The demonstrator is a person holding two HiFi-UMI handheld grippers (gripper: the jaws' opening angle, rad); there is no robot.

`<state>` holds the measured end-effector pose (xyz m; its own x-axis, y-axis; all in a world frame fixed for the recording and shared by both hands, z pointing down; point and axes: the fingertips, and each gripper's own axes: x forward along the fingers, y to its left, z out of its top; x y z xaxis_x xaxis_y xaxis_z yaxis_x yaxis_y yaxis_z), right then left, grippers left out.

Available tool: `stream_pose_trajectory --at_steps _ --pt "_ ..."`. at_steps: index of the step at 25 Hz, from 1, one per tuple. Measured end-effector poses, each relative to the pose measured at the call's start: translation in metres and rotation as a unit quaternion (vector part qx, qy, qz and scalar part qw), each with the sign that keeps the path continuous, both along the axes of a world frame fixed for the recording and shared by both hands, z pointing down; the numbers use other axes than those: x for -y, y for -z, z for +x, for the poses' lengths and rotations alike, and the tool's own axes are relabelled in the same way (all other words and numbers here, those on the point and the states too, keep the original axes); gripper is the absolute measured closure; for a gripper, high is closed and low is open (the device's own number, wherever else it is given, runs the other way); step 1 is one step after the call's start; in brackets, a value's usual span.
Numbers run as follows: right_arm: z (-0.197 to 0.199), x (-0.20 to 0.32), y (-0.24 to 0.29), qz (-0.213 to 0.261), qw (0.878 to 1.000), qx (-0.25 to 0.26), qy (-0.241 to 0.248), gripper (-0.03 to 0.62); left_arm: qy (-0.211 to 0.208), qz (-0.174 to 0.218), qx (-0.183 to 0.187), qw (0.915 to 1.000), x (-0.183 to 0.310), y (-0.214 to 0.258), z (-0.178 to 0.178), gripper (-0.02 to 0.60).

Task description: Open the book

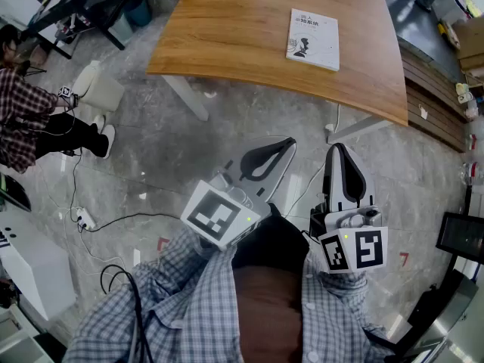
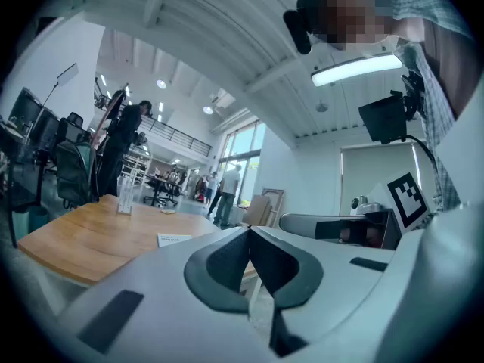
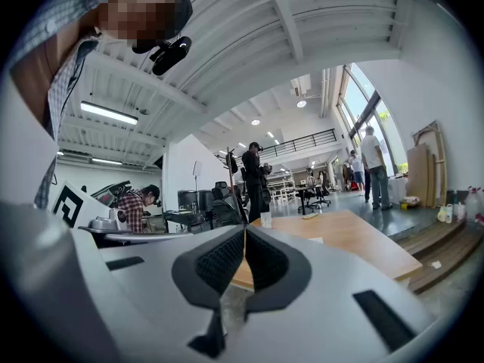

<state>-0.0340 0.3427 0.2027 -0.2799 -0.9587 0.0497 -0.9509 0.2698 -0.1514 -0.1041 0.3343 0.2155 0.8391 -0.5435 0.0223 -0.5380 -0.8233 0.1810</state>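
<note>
A closed white book lies flat on the wooden table, toward its right side. In the left gripper view the book shows as a thin pale slab on the tabletop. Both grippers hang well short of the table, over the floor and close to my body. My left gripper is shut with its tips touching and nothing between them. Beside it my right gripper is also shut and empty. In their own views, the left gripper and right gripper point level toward the table.
The table's white legs stand on the grey floor. A seated person in a plaid shirt is at the left, with cables and a power strip on the floor. Wooden steps run along the right. A glass stands on the table's far end.
</note>
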Motion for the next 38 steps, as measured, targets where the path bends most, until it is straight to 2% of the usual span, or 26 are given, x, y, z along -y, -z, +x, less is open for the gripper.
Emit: stream_pose_trajectory --at_steps 6,10,20,25,31,38 --pt "0.001 0.0 0.002 0.001 1.0 -0.011 0.004 0.571 0.004 -0.016 0.004 0.9999 0.001 -0.005 0.003 0.574" --pt "-0.001 0.001 0.002 0.0 1.0 -0.007 0.006 0.571 -0.006 -0.007 -0.008 0.9999 0.0 0.003 0.005 0.574" --pt "0.0 -0.002 0.008 0.012 1.0 -0.017 0.013 0.571 -0.003 -0.009 -0.004 0.9999 -0.004 0.002 0.009 0.574" --pt "0.008 -0.004 0.007 0.01 1.0 -0.013 0.01 0.571 -0.002 -0.006 0.01 0.9999 -0.004 0.0 0.012 0.574" --pt "0.025 -0.008 0.005 0.008 1.0 -0.002 0.006 0.571 0.004 0.021 0.026 0.9994 -0.008 0.004 0.022 0.574" --pt "0.047 -0.013 0.003 0.011 1.0 0.001 0.009 0.571 0.022 0.012 0.024 0.9994 -0.014 0.004 0.035 0.574"
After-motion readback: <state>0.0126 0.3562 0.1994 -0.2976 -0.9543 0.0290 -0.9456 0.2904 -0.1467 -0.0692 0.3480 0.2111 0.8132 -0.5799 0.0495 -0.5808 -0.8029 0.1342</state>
